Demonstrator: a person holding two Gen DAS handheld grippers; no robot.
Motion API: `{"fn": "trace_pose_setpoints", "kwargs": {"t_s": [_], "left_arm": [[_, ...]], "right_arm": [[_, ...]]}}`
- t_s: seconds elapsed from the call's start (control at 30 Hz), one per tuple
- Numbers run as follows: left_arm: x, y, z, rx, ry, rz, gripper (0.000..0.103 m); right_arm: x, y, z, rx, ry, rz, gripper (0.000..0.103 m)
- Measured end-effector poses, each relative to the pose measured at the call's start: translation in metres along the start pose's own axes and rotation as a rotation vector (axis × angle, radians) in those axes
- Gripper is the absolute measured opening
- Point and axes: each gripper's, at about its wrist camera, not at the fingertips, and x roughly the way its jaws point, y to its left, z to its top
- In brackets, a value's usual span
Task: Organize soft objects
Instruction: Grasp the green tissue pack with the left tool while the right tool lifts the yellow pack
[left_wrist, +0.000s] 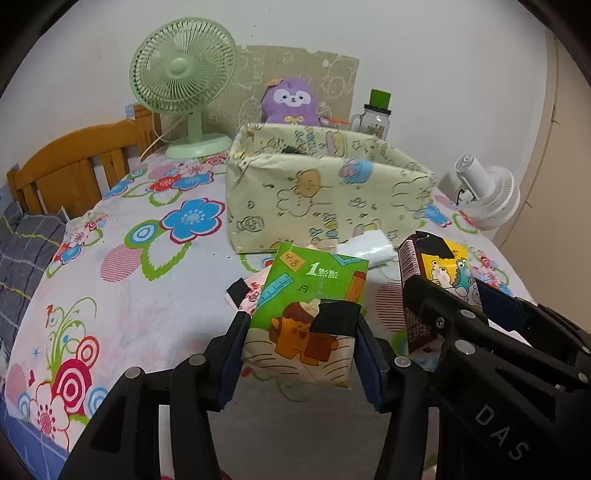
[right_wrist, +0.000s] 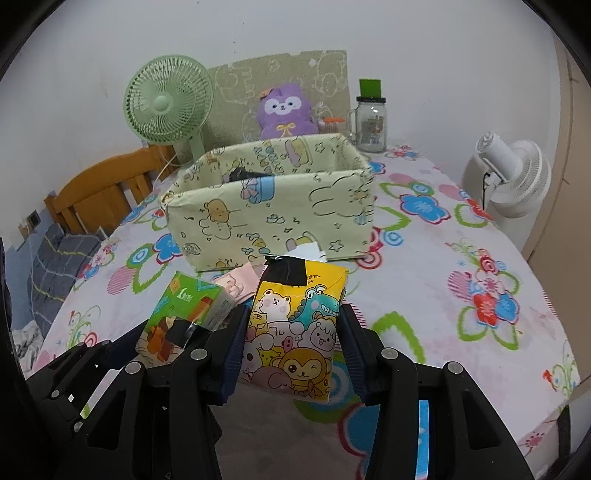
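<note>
My left gripper (left_wrist: 300, 321) is shut on a green tissue pack (left_wrist: 314, 280), its pads pressing both sides, and holds it above the flowered cloth. Beside it on the right, my right gripper (right_wrist: 294, 314) is shut on a yellow tissue pack (right_wrist: 299, 295) printed with cartoon animals. The right wrist view shows the green pack (right_wrist: 188, 299) at lower left. Just beyond both packs stands an open pale-yellow fabric box (left_wrist: 314, 192) with cartoon prints, and something dark (right_wrist: 240, 173) lies inside it. A pink pack (right_wrist: 236, 280) and a white pack (left_wrist: 369, 247) lie at the box's front wall.
A green desk fan (left_wrist: 183, 74), a purple plush toy (left_wrist: 290, 101) and a glass jar (left_wrist: 373, 118) stand behind the box by the wall. A white fan (left_wrist: 487, 195) sits at the right edge. A wooden bed frame (left_wrist: 74, 162) is at the left.
</note>
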Motion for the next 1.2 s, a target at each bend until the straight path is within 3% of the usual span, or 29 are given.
{"fn": "trace_pose_setpoints", "kwargs": {"t_s": [0.43,1.2], "left_arm": [[-0.046,-0.023,0.011,0.007,-0.087,0.004,0.056],[-0.117,-0.044,0.063,0.057,-0.266,0.011,0.056]], "right_arm": [[-0.055,-0.012,0.012,-0.003,-0.103,-0.009,0.051],[-0.132,-0.012,0.062,-0.004,-0.259,-0.016,0.051]]}}
